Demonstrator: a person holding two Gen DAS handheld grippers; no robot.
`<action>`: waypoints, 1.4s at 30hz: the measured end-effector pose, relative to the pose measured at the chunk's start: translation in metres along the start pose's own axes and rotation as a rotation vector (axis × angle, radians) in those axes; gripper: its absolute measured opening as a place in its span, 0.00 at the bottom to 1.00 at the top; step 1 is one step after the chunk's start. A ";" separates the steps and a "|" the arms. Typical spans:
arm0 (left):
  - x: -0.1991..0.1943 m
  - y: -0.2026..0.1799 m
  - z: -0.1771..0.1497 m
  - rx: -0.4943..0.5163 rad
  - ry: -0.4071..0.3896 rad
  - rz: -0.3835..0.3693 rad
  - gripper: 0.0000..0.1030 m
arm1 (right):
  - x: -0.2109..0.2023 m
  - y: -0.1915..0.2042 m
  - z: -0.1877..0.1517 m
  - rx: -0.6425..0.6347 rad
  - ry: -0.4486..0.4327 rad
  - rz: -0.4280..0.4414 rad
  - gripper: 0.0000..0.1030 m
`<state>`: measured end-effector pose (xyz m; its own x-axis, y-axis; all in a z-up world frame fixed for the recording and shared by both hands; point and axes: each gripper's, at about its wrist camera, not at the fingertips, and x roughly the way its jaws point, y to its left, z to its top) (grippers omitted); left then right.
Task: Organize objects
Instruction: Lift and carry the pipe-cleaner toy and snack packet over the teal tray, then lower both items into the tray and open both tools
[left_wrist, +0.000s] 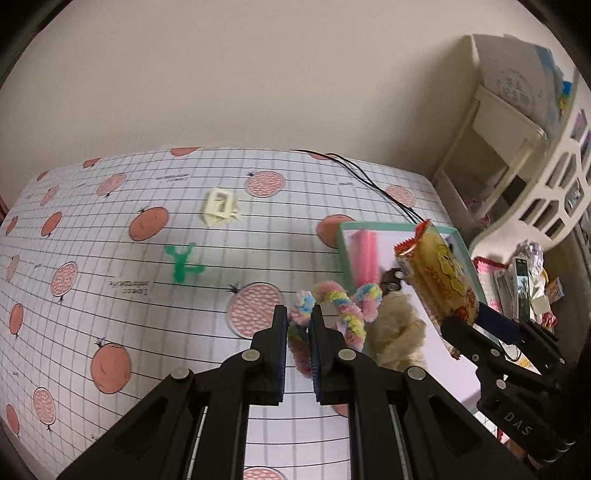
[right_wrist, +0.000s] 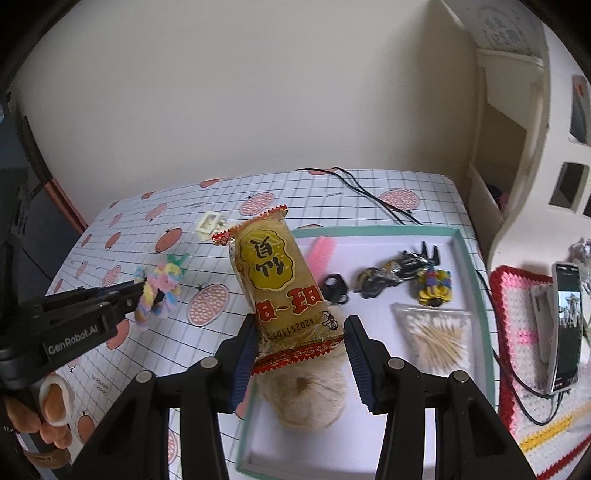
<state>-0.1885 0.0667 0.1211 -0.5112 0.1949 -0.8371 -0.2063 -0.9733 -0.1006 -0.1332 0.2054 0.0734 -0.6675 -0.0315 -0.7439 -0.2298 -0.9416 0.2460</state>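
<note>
Left wrist view: the left gripper (left_wrist: 298, 325) is closed on a pastel fuzzy twist (left_wrist: 334, 308) at lower centre, with a green figure (left_wrist: 182, 263) and a cream clip (left_wrist: 218, 207) recorded above on the fruit-print cloth (left_wrist: 92, 258). Right wrist view: the right gripper (right_wrist: 301, 354) is clamped on a yellow snack packet (right_wrist: 275, 275), held at frame centre over the teal-rimmed tray (right_wrist: 373, 230), where a cotton-swab bag (right_wrist: 437, 334) is noted at right.

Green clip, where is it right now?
In the left wrist view, the green clip lies on the tablecloth, left of the tray and just below the cream clip.
</note>
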 end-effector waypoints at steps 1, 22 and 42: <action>0.001 -0.004 0.000 0.004 0.001 -0.003 0.11 | 0.000 -0.005 -0.001 0.010 0.000 0.001 0.48; 0.036 -0.079 -0.018 0.116 0.057 -0.055 0.11 | 0.024 -0.065 -0.021 0.123 0.087 -0.085 0.49; 0.080 -0.100 -0.043 0.147 0.155 -0.082 0.11 | 0.040 -0.079 -0.035 0.140 0.150 -0.112 0.51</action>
<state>-0.1726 0.1743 0.0410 -0.3560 0.2404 -0.9030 -0.3673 -0.9246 -0.1013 -0.1172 0.2667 0.0025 -0.5220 0.0115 -0.8529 -0.3993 -0.8868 0.2324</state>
